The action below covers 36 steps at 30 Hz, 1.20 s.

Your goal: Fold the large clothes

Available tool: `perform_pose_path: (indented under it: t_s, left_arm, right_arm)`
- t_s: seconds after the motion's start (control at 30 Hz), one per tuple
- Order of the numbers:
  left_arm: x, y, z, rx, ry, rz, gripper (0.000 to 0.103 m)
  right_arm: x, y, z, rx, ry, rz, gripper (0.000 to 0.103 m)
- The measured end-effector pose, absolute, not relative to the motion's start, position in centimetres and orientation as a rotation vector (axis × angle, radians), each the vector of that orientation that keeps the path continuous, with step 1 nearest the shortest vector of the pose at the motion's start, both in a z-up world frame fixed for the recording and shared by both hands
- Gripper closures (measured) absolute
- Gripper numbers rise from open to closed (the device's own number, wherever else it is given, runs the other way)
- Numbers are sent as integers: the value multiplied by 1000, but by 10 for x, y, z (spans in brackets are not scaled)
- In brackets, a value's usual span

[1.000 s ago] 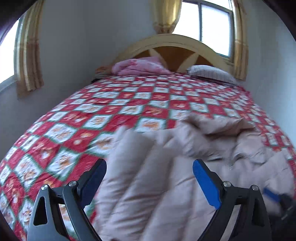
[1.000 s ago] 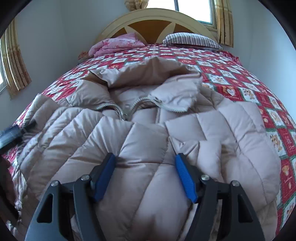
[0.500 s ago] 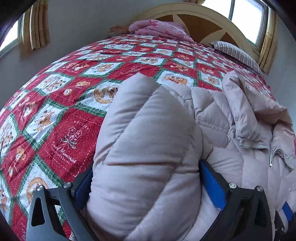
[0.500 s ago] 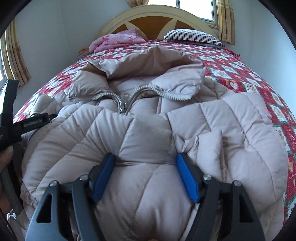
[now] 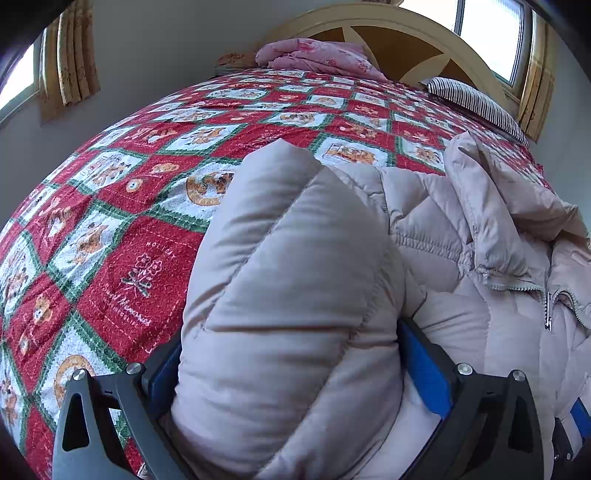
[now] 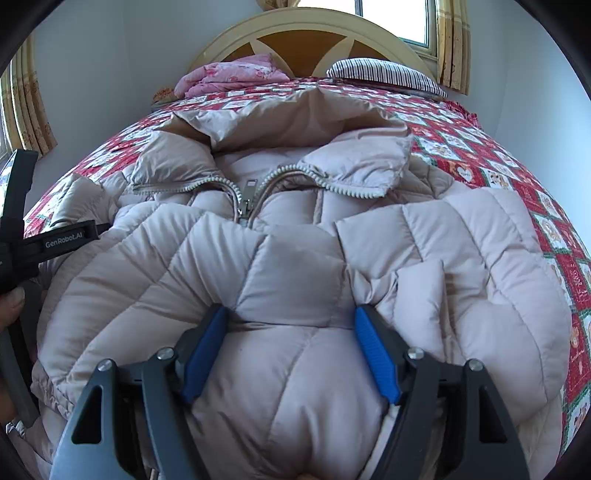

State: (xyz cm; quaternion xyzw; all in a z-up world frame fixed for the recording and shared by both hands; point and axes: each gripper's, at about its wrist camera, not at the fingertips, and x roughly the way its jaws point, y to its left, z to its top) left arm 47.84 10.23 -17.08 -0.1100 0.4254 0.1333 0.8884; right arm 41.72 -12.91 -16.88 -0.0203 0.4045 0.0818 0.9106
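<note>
Early stage of the fold. A beige quilted puffer jacket (image 6: pixel 295 258) lies front-up on the bed (image 5: pixel 122 229), hood toward the headboard (image 6: pixel 306 33), zip drawn up only to the chest, collar spread. The left claw (image 5: pixel 288 373) stands at its widest, a padded sleeve (image 5: pixel 288 288) bulging between the blue pads; whether the pads press it cannot be told. The right claw (image 6: pixel 291 347) is partly apart, straddling a puff of the jacket's front below the zip slider (image 6: pixel 246 199), with the fabric filling the gap and apparently pinched. No crease is laid yet: the body is at full width. Judged remaining: sleeves folded inward, body folded over, bundle smoothed.
</note>
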Motion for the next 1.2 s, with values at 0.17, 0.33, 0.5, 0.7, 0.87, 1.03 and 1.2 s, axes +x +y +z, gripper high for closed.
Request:
perform_pose_path:
  t_s: [0.17, 0.33, 0.5, 0.7, 0.87, 1.03, 1.2]
  left_arm:
    - [478, 102, -171, -228, 880, 277, 1]
    - [477, 101, -170, -228, 878, 277, 1]
    - [477, 101, -170, -227, 876, 277, 1]
    - [476, 102, -169, -237, 869, 272, 1]
    - [474, 103, -169, -239, 865, 272, 1]
    - [474, 102, -169, -239, 863, 272, 1]
    - [475, 102, -169, -240, 863, 272, 1]
  right_arm:
    - [417, -129, -169, -43, 835, 168, 29]
    - [418, -129, -168, -46, 845, 174, 28]
    - [430, -132, -134, -96, 874, 266, 16]
    - [478, -116, -56, -266, 681, 273, 7]
    - [546, -78, -81, -535, 747, 305, 13]
    - [589, -59, -124, -711, 832, 300, 41]
    - [582, -66, -118, -735, 789, 287, 93]
